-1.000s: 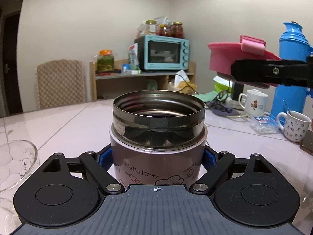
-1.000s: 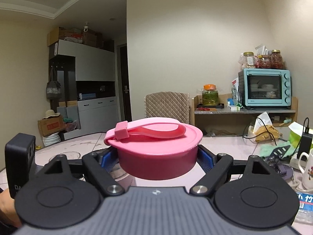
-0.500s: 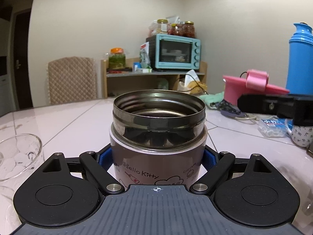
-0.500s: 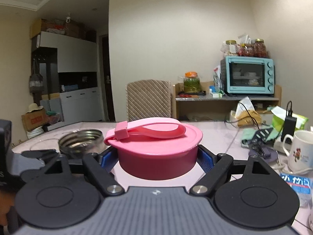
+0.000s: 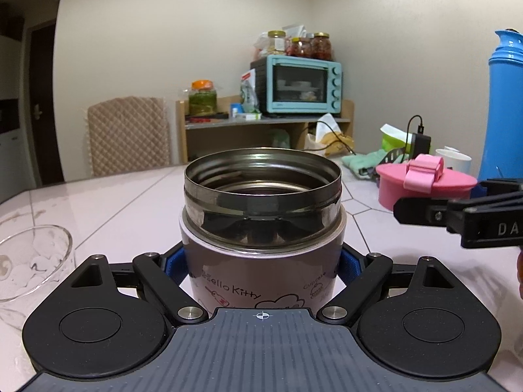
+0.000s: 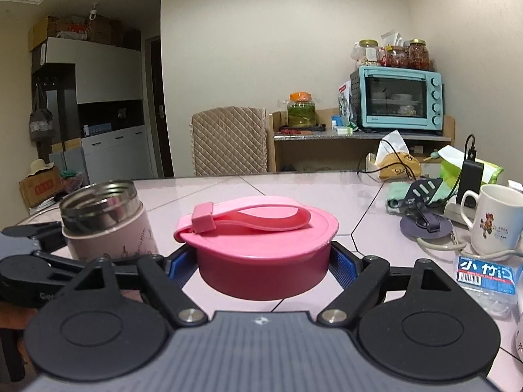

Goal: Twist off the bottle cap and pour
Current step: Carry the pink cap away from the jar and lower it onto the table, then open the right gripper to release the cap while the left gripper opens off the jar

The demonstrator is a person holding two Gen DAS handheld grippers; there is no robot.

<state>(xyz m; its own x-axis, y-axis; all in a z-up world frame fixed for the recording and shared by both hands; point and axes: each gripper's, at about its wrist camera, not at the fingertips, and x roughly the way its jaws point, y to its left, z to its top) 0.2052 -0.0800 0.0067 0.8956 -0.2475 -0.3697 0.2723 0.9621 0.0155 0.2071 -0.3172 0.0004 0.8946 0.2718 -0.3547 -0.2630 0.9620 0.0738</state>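
Left wrist view: left gripper (image 5: 261,263) clamps flask (image 5: 261,228); right gripper (image 6: 263,261) apparently grips pink cap (image 6: 261,248).

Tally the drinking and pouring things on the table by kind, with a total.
Steel flask, lid off, in the left gripper: 1
Pink lid, in the right gripper: 1
Glass bowl: 1
White mugs: 1 clearly seen
Blue thermos: 1
Total: 5

Pink cap (image 6: 261,254), steel-rim pink jar (image 5: 261,228), blue flask (image 5: 505,104).
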